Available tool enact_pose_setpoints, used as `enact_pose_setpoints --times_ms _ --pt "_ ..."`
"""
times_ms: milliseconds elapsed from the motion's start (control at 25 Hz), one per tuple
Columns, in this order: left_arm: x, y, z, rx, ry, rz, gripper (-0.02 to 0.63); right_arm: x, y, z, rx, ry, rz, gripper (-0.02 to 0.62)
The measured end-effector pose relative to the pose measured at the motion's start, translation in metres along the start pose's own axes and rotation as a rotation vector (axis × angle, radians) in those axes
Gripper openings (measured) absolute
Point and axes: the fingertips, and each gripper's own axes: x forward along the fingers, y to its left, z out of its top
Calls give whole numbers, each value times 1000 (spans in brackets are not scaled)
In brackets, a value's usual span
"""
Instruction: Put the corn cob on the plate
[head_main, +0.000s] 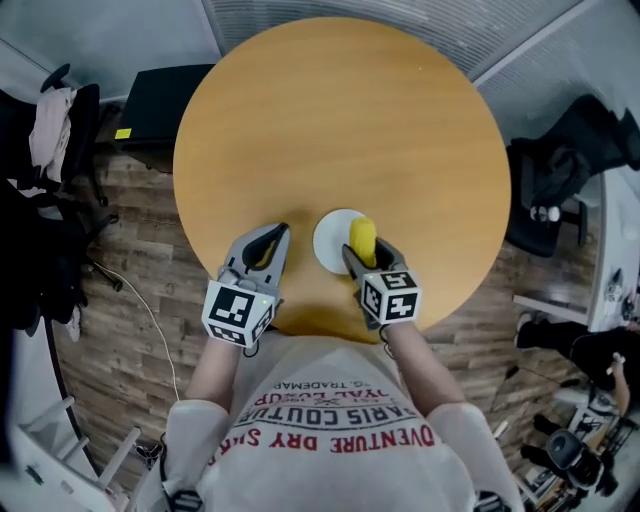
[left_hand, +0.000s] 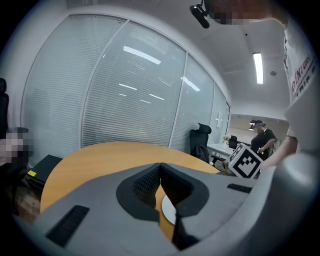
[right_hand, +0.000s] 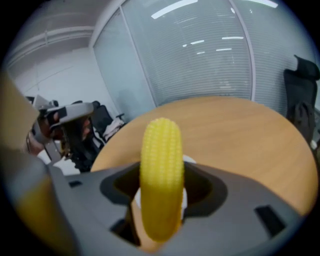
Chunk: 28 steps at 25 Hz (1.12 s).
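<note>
Clamping ribbed corn cob (right_hand: 161, 180) over round plate (head_main: 331, 240).

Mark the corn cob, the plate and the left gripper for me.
corn cob (right_hand: 161, 170): right gripper view, middle of the yellow cob.
plate (head_main: 328, 241): head view, bare white part left of the cob.
left gripper (left_hand: 160, 165): left gripper view, where its shut fingertips meet.
</note>
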Motion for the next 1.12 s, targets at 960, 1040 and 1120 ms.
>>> enact_pose_setpoints --times_ms 960,1040,1120 --pt "27 18 -30 -79 84 -10 35 66 -4 -33 -61 254 -19 268" --pt "28 14 -32 -77 91 -19 35 67 -3 -31 -33 234 -15 268" --pt "26 12 -35 -75 98 -24 35 67 -2 -30 -10 224 -10 268"
